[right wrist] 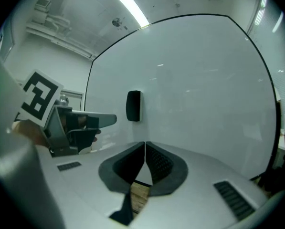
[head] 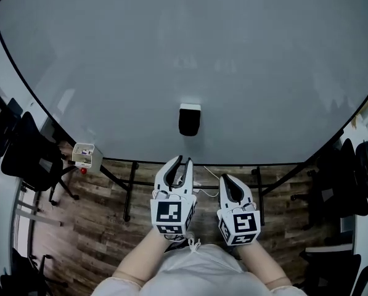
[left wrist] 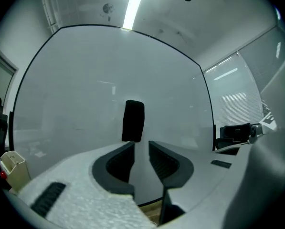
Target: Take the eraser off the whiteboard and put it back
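Note:
The black eraser (head: 190, 119) sticks upright on the whiteboard (head: 110, 73), low in the middle. It also shows as a dark block (left wrist: 133, 120) straight ahead in the left gripper view and a smaller eraser (right wrist: 133, 106) in the right gripper view. My left gripper (head: 182, 161) points at the board just below the eraser, apart from it, its jaws a narrow slit apart (left wrist: 141, 144) with nothing between them. My right gripper (head: 224, 177) hangs back to the right, its jaws (right wrist: 145, 144) shut and empty. The left gripper (right wrist: 85, 123) shows at the left of the right gripper view.
A small box (head: 84, 155) with markers hangs at the board's lower left edge. The board's black stand legs (head: 129, 190) rest on a wooden floor. Black office chairs stand at the left (head: 26, 153) and right (head: 356, 171).

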The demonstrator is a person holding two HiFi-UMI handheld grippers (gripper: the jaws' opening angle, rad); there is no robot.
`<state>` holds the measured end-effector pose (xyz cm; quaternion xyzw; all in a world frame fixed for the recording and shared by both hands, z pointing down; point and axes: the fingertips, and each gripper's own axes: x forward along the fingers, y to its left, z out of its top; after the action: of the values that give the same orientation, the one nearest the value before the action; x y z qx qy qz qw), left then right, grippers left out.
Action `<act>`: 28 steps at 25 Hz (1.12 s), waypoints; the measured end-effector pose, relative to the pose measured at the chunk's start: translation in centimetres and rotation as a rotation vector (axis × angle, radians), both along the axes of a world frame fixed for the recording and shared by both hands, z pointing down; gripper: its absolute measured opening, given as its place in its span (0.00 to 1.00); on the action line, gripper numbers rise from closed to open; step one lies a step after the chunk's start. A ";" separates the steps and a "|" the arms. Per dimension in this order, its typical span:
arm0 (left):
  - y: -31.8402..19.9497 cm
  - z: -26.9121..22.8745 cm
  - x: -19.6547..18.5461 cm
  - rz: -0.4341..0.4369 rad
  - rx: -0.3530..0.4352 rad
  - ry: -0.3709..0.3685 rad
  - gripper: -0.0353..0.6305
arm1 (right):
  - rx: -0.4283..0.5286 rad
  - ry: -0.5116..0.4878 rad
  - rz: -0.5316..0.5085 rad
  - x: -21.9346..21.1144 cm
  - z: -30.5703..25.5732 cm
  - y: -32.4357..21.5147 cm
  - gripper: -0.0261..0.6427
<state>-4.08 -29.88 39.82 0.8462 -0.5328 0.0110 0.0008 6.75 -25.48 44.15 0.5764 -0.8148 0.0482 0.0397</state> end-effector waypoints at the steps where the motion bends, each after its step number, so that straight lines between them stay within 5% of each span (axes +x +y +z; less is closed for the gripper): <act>1: -0.8 -0.1 0.1 0.007 -0.003 0.001 0.23 | -0.003 -0.001 0.004 0.0 0.1 -0.6 0.08; 4: -3.0 -0.7 0.3 0.004 0.007 -0.001 0.39 | -0.004 0.000 0.014 -0.1 0.2 -2.1 0.08; 11: -7.1 -3.9 1.0 -0.039 0.072 0.024 0.51 | -0.004 0.010 0.037 0.8 -0.2 -4.5 0.08; 28: -10.2 -4.2 1.5 -0.116 0.094 -0.049 0.47 | -0.029 0.023 0.078 2.6 0.0 -6.4 0.08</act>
<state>-2.59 -40.06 35.58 0.8124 -0.5808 0.0066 -0.0511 9.39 -31.86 44.17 0.6076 -0.7904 0.0551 0.0557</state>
